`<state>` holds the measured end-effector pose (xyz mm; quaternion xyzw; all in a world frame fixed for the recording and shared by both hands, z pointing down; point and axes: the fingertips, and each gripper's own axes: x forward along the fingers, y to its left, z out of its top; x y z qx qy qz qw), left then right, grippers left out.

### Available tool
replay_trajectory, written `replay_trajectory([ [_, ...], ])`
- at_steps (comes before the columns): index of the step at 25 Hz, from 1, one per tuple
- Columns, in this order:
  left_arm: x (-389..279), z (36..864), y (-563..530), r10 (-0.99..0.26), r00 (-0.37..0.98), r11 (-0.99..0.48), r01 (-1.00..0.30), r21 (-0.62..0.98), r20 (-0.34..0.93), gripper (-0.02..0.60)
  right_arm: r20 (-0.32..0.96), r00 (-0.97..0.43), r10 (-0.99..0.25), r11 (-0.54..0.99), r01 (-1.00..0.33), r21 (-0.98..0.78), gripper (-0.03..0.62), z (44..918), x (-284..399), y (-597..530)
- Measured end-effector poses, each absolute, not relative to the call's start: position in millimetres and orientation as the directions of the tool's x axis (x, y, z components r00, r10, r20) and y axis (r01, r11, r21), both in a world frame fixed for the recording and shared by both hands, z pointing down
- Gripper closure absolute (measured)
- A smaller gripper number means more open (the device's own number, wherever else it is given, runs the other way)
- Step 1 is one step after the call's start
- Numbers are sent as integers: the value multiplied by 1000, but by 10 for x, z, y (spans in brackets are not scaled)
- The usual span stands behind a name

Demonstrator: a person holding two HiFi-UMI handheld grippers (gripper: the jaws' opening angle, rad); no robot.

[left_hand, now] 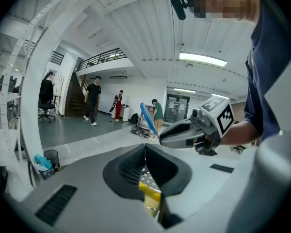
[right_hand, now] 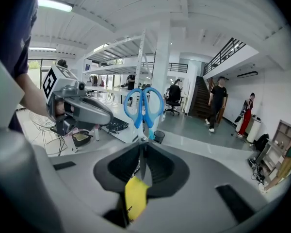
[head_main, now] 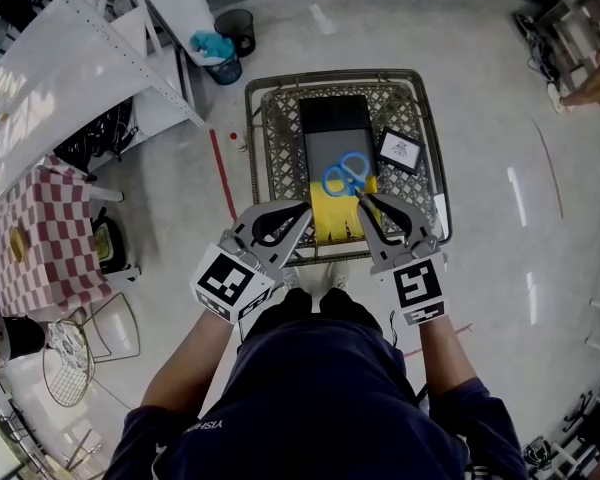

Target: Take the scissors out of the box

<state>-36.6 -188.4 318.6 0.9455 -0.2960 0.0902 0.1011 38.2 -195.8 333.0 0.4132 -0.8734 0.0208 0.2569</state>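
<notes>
Over the wire basket (head_main: pixel 435 148): the scissors (head_main: pixel 348 175) are held in the air, blue handle loops pointing away from the person, blades running back into the right gripper (head_main: pixel 363 198).
Right gripper jaws: closed on the shut blades. In the right gripper view the scissors (right_hand: pixel 143 106) stand upright out of the right gripper (right_hand: pixel 143 147), with the pivot screw just above the pads.
Left gripper jaws: drawn together at the tips with nothing between them, in the left gripper view (left_hand: pixel 145 149). In the head view the left gripper (head_main: pixel 307 208) sits just beside the yellow package (head_main: pixel 332 218); contact cannot be told.
Box: the yellow package is probably the one meant. It lies below both grippers, against a grey-black box (head_main: pixel 332 133) in the basket. The scissors appear clear of it.
Weight: judged light. The handle end is the heavier and sits beyond the grip.
Stiffness: rigid steel blades and hard plastic loops, with no flex expected.
Surface: thin, smooth blades, likely to slip or swivel between the pads.
Hazard: pointed tip. Keep the blades shut.
Hold point: flat faces of the shut blades, close to the pivot, as now. The loops are too wide and rounded for a sure pinch.
</notes>
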Motion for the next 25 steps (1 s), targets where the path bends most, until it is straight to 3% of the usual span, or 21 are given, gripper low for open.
replay_trajectory([
  [25,-298,3136,-1873,-552,805,-800,-585,133,219,557,436,-537,-722,645,-750,145,525,3270,481,-1963],
])
